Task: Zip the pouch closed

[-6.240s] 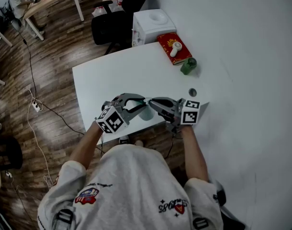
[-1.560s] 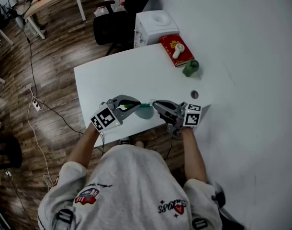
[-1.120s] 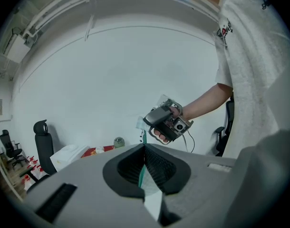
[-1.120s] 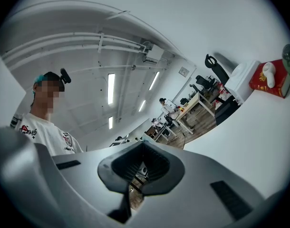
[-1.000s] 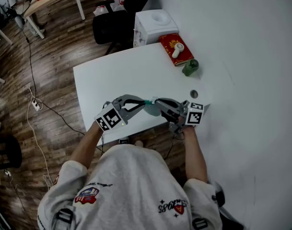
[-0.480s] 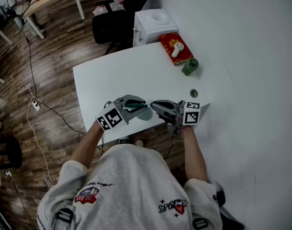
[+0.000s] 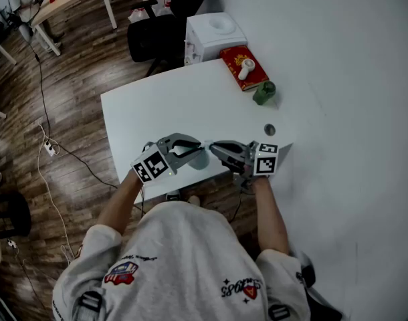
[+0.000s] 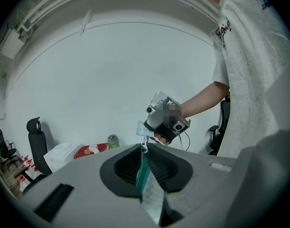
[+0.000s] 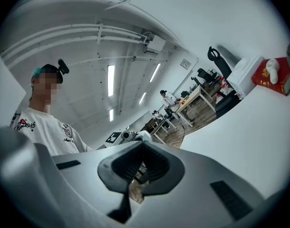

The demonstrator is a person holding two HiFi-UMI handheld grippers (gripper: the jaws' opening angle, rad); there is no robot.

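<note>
A small pale mesh pouch [image 7: 198,159] with a teal zipper [image 8: 143,171] hangs between my two grippers above the front edge of the white table [image 7: 164,105]. My left gripper [image 7: 198,150] [image 8: 144,152] has the zipper edge between its jaws. They have just been closing and press on it. My right gripper [image 7: 213,146] [image 8: 141,130] faces it, shut on what looks like the zipper pull, just above the metal slider [image 8: 144,146]. In the right gripper view my right gripper's [image 9: 142,144] shut jaws hide what they hold.
At the table's far right lie a red box [image 7: 243,67] with a white object on it, a green bottle [image 7: 263,92] and a small dark round thing [image 7: 269,130]. A white box [image 7: 214,32] and a black chair [image 7: 164,25] stand behind the table.
The grippers stood wider apart with the pouch stretched between them, then came closer. Over the last second they have hardly shifted.
</note>
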